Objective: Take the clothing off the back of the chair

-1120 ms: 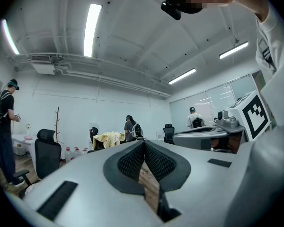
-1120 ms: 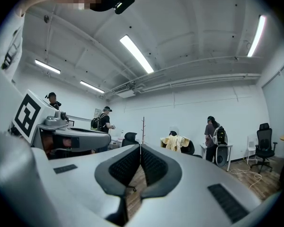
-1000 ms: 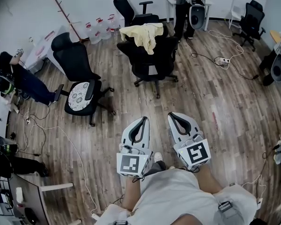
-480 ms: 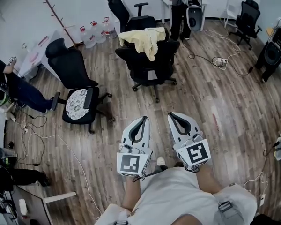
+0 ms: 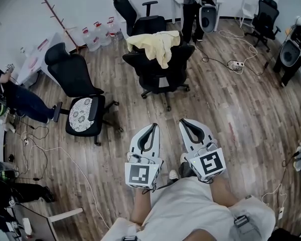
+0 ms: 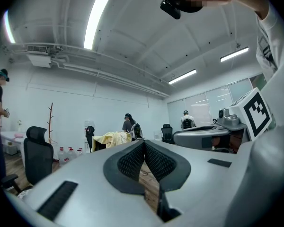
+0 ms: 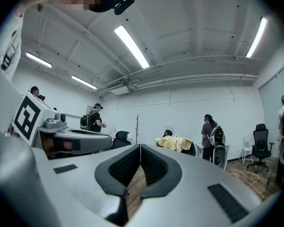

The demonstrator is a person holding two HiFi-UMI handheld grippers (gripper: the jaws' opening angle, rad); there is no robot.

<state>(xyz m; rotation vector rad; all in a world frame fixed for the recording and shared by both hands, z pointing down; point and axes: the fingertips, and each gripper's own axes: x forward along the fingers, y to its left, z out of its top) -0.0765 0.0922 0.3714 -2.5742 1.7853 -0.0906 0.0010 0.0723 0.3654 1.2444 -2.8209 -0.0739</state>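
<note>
Both left hand-held gripper [image 5: 154,127] and right hand-held gripper [image 5: 183,122] are clenched empty, far from clothing [image 5: 158,41] on chair [image 5: 159,70].

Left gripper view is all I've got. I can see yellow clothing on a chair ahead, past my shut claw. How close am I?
Observer: Not close. In the head view the left claw sits well short of the chair, with a stretch of wood floor between them.
Operator: And my other claw?
Observer: The right claw is shut with nothing in it, side by side with the left.
Operator: How does the clothing sit?
Observer: The clothing drapes over the top of the backrest and hangs down on the side facing you.
Operator: Anything on the floor there?
Observer: A power strip lies to the chair's right, apart from its base.
</note>
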